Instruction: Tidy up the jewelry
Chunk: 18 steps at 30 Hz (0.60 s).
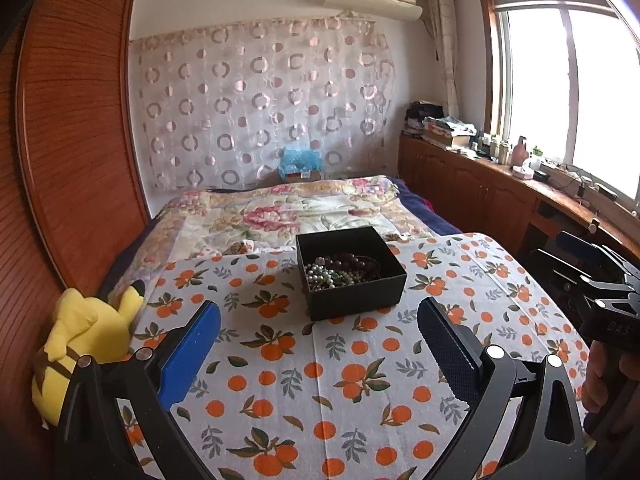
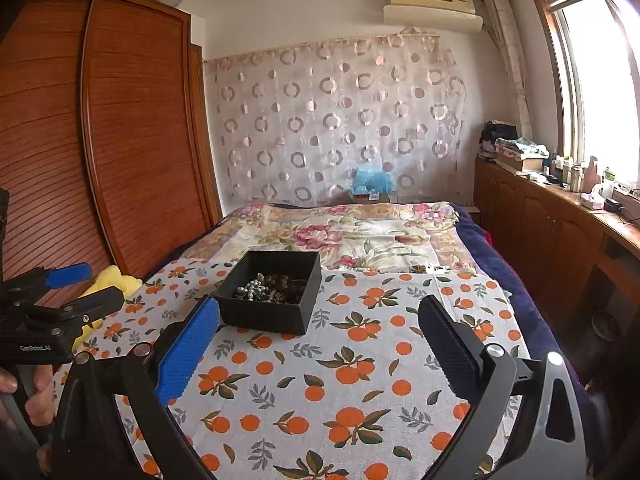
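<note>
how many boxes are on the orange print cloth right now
1: a black box holding tangled bead jewelry sits open on the cloth, ahead of both grippers. None hidden that I can see.

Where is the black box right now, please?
The black box sits on the orange-print cloth, ahead of both open grippers, near the bed-side edge; the yellow plush is far left.

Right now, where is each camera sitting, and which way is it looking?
Left wrist: rides on the left tool, looking forward over the orange-print cloth at the black box of jewelry and the bed beyond; its own open blue fingers show, and the right tool at the right edge.
Right wrist: rides on the right tool, facing the same way; the box sits left of centre, the left tool and a hand show at left.
Shared: box, cloth, bed, yellow plush.
</note>
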Each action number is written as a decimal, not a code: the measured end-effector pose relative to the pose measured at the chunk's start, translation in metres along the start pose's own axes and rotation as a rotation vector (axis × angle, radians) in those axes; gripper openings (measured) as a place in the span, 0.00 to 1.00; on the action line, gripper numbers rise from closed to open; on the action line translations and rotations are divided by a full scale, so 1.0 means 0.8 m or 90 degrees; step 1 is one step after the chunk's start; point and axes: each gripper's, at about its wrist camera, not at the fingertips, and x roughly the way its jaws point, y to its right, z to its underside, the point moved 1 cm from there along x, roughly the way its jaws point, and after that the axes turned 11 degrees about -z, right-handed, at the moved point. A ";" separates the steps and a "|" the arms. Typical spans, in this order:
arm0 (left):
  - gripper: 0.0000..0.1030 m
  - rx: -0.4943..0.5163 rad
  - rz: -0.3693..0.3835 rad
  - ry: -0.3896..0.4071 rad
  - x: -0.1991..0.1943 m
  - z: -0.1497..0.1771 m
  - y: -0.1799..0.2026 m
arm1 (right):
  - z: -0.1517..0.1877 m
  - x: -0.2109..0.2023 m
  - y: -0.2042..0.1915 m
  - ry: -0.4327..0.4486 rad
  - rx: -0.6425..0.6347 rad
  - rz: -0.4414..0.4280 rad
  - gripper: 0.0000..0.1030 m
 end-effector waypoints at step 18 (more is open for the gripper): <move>0.92 0.000 0.000 0.001 0.000 0.000 -0.001 | 0.000 -0.001 0.000 -0.001 0.001 -0.001 0.97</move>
